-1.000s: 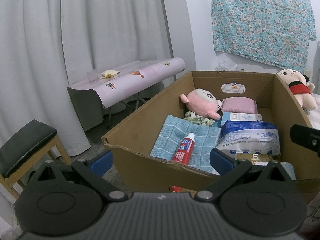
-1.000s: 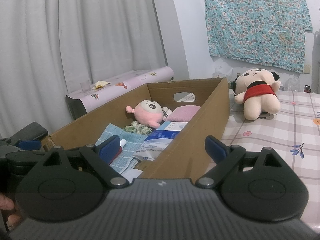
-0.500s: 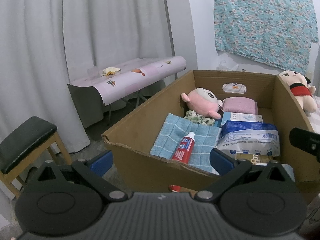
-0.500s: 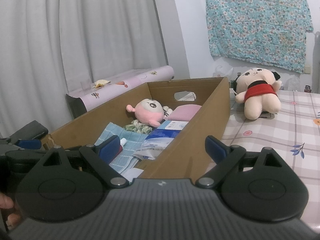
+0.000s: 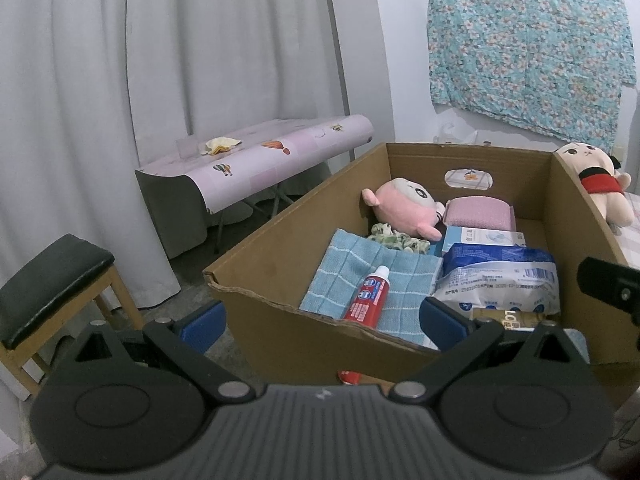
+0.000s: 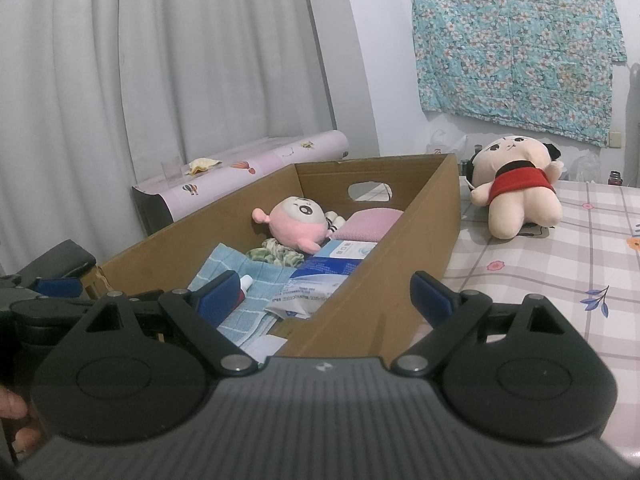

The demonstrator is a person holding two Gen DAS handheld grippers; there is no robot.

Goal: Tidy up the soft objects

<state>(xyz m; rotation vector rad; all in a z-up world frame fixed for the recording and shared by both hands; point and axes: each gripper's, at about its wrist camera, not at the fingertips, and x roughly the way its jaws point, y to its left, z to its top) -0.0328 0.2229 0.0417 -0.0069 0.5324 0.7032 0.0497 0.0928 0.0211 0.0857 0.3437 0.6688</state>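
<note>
A cardboard box (image 5: 276,252) (image 6: 424,216) holds a pink plush (image 5: 404,208) (image 6: 298,222), a folded pink cloth (image 5: 480,212) (image 6: 370,222), a blue checked towel (image 5: 368,272) (image 6: 240,272), a green scrunchie (image 5: 396,238), a toothpaste tube (image 5: 370,294) and tissue packs (image 5: 500,280). A cream doll in red (image 6: 516,188) (image 5: 600,186) lies on the table right of the box. My left gripper (image 5: 322,320) is open and empty at the box's near wall. My right gripper (image 6: 326,294) is open and empty over the box's near right corner.
A side table with a pink patterned cover (image 5: 256,160) stands left of the box, by the grey curtain. A black-cushioned stool (image 5: 52,276) is at the near left. The checked tablecloth (image 6: 560,272) lies right of the box. A floral cloth (image 6: 516,40) hangs on the wall.
Both views have shifted very slightly; the grippers stay open and nothing in the box has moved.
</note>
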